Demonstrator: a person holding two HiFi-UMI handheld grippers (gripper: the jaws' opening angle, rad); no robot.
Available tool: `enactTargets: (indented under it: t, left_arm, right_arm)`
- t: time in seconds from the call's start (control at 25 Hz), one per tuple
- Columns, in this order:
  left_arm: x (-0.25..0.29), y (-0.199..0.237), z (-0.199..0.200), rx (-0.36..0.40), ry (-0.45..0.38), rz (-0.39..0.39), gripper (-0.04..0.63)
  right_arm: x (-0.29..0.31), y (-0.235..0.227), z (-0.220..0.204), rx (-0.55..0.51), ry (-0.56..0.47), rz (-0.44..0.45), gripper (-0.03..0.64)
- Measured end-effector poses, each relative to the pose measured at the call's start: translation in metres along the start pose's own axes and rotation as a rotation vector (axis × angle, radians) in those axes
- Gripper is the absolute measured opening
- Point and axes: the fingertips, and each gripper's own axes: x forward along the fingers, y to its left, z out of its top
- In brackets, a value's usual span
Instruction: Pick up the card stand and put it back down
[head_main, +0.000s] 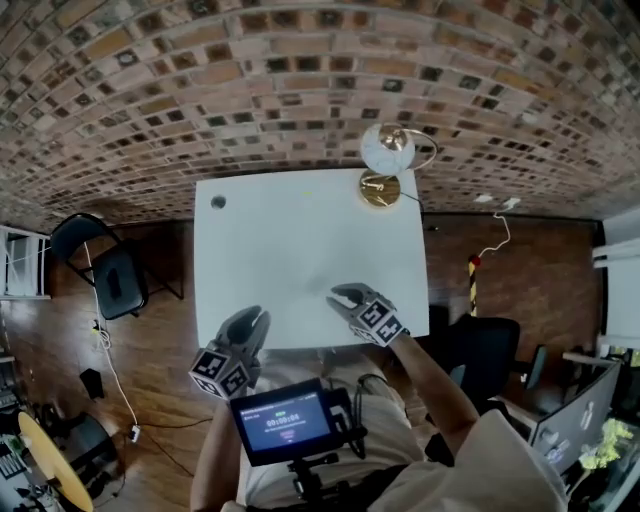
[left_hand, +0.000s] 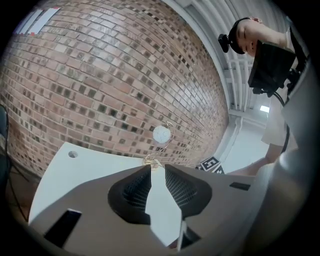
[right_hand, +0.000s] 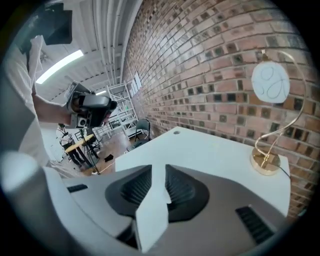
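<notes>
The card stand (head_main: 381, 186) has a round gold base and a curved gold wire that carries a white disc. It stands upright at the far right corner of the white table (head_main: 300, 240). My left gripper (head_main: 255, 318) hovers at the table's near edge, left of centre. Its jaws are a little apart with nothing between them. My right gripper (head_main: 341, 297) is over the near edge to the right, open and empty. The left gripper view has the card stand (left_hand: 160, 135) far ahead, past my left gripper (left_hand: 157, 168). In the right gripper view the card stand (right_hand: 270, 84) is at the right, away from my right gripper (right_hand: 158, 168).
A round cable hole (head_main: 218, 202) sits in the table's far left corner. A black folding chair (head_main: 105, 265) stands left of the table and a dark office chair (head_main: 487, 355) to its right. A brick wall runs behind. A small screen (head_main: 282, 420) hangs at the person's chest.
</notes>
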Motion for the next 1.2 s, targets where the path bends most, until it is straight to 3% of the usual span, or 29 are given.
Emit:
enactTargets:
  t: [0.36, 0.64, 1.08, 1.2]
  left_arm:
    - [0.027, 0.014, -0.026, 0.01, 0.099, -0.027, 0.084]
    - [0.021, 0.015, -0.031, 0.008, 0.124, -0.001, 0.084]
    - [-0.004, 0.019, -0.045, 0.006, 0.14, 0.032, 0.084]
    - [-0.012, 0.021, -0.046, 0.011, 0.143, 0.047, 0.084]
  right_arm:
    - [0.067, -0.005, -0.047, -0.028, 0.146, 0.052, 0.12]
    - [0.101, -0.008, -0.092, -0.025, 0.282, 0.051, 0.12]
    - [0.13, -0.011, -0.106, 0.048, 0.301, 0.058, 0.118]
    - [0.128, -0.006, -0.1, 0.052, 0.26, 0.088, 0.035]
